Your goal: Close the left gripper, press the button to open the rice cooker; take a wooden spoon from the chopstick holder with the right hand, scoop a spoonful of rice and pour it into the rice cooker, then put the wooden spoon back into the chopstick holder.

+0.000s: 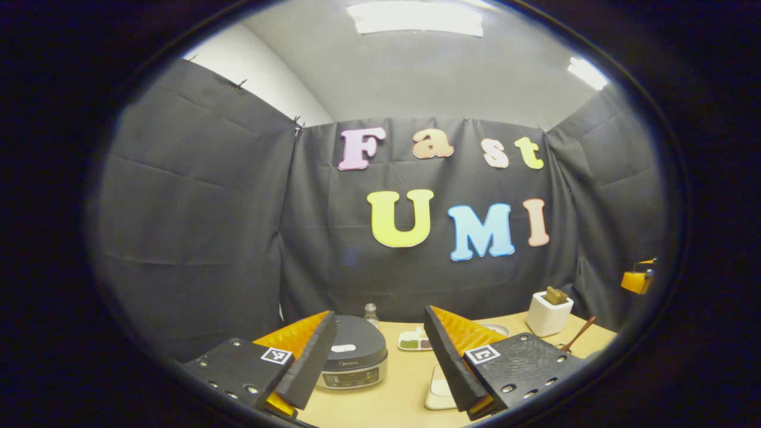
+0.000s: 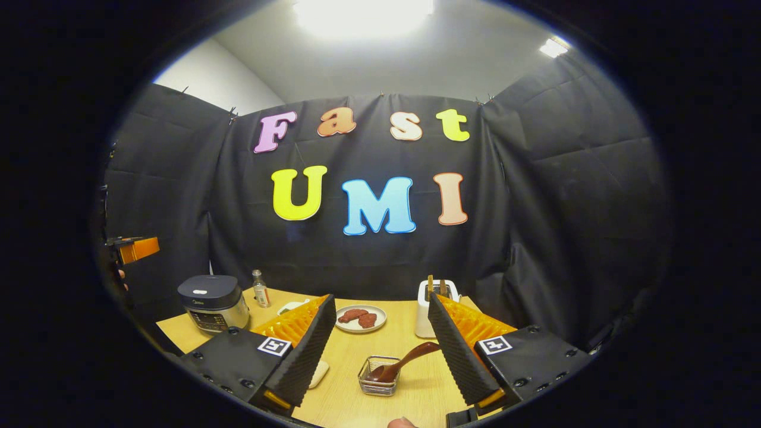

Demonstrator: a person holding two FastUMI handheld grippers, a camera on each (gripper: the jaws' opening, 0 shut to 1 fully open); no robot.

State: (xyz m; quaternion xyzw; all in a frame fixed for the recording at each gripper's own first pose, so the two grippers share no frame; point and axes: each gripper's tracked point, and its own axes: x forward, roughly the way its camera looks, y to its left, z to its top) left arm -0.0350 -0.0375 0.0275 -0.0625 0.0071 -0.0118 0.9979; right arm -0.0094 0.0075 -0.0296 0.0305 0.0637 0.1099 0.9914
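The job has hardly started. The rice cooker [image 1: 352, 355] sits low in the left gripper view, just left of the middle, and its lid is down. So the button has not been pushed yet. The left tool [image 1: 374, 362] has its two fingers wide apart with nothing between them. It needs to close first, then push the button.

In the right gripper view, the right tool [image 2: 380, 353] is wide apart too, and holds nothing. Low in the middle of that view, a brown wooden spoon [image 2: 404, 361] leans in a small wire basket [image 2: 378, 377] on the desk [image 2: 351, 351]. I cannot tell if there is rice in the basket. The white chopstick holder [image 2: 427, 309] stands farther back, right of the middle, with brown wooden tops sticking out of it. A plate [image 2: 360, 317] with reddish food lies near it. The rice cooker [image 2: 213, 302] is at the left of this view, next to a little bottle [image 2: 260, 289].

Still to do: close the left tool, open the cooker, take a spoon, scoop rice, pour it in, and put the spoon back.

The cooker is round and low, with a dark top, a silver body and a small panel on the front. The spoon is dark brown, with a long thin handle.
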